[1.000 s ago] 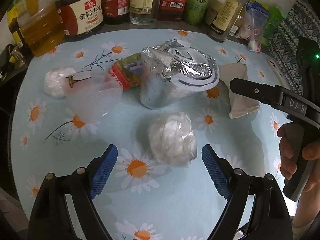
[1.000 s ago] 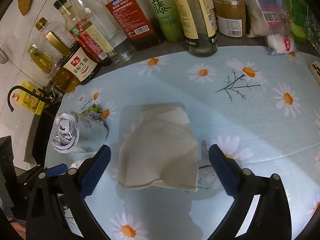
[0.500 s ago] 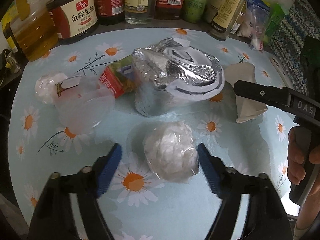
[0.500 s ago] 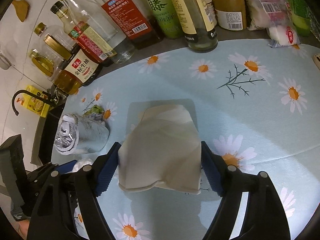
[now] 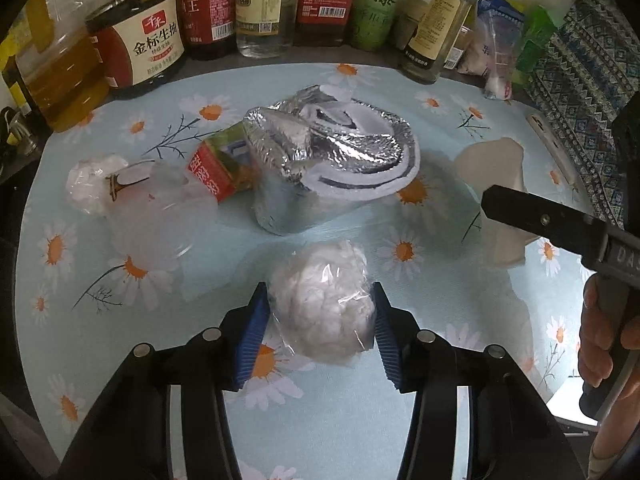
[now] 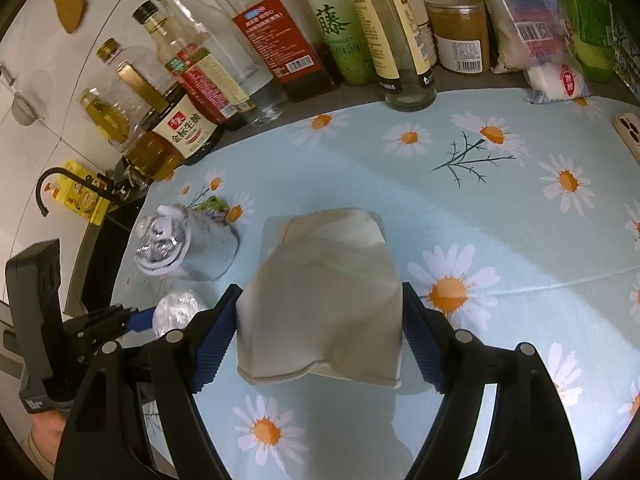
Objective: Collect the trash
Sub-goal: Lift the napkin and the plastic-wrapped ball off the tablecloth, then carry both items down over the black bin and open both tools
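My left gripper [image 5: 318, 334] is shut on a white wad wrapped in clear plastic [image 5: 322, 304], both blue pads touching its sides on the daisy tablecloth [image 5: 120, 320]. My right gripper [image 6: 320, 336] is shut on a crumpled beige paper bag [image 6: 320, 296], pads pressed on both sides. The bag also shows in the left wrist view [image 5: 496, 184]. Behind the wad lie a crushed foil cup [image 5: 320, 168], a red carton [image 5: 214, 170], a clear plastic cup [image 5: 152, 216] and a second white wad [image 5: 86, 184].
A row of sauce and oil bottles [image 5: 256, 0] stands along the back edge. Bags and a jar [image 6: 460, 36] stand at the back right. A phone [image 6: 630, 132] lies at the right edge. A dark sink area with a tap [image 6: 52, 184] is to the left.
Both grippers have closed. The left one moved forward and its pads came in onto the plastic-wrapped wad. The right one moved forward and closed on the paper bag.
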`<state>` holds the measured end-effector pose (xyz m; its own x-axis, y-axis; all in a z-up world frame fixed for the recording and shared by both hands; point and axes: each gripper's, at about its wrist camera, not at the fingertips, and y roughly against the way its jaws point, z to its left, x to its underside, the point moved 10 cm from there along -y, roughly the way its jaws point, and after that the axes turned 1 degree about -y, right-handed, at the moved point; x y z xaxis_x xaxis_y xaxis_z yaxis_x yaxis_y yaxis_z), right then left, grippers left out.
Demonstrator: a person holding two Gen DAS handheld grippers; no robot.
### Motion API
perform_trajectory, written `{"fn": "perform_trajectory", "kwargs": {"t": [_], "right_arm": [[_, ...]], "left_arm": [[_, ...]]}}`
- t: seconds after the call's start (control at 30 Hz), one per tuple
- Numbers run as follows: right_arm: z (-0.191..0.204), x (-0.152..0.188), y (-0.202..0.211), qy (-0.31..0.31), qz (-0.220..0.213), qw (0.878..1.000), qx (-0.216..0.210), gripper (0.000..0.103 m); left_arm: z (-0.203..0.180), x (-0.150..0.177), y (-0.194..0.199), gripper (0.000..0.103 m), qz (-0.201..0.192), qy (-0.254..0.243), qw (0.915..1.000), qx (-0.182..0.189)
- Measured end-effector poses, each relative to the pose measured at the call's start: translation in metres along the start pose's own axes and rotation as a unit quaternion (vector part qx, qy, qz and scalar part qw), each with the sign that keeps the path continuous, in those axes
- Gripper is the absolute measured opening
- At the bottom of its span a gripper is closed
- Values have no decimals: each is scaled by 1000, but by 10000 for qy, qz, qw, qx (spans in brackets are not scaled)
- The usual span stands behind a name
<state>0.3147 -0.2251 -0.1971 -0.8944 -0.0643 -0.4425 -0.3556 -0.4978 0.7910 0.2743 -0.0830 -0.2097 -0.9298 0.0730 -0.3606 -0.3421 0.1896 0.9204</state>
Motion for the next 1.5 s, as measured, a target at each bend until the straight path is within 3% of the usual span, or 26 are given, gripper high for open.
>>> {"fn": "perform_trajectory", "kwargs": {"t": [0.73, 1.13, 1.5], "right_arm": [[46, 51, 30, 517, 93, 9985, -166, 77], [91, 98, 29, 1083, 377, 9929, -308, 77], [142, 150, 26, 1729, 611, 9806, -684, 77]], "left_arm": [[8, 48, 47, 48, -277, 221, 9994, 9], [20, 109, 78, 48, -318, 530, 9981, 36], [60, 176, 93, 48, -270, 1080, 9935, -232]]}}
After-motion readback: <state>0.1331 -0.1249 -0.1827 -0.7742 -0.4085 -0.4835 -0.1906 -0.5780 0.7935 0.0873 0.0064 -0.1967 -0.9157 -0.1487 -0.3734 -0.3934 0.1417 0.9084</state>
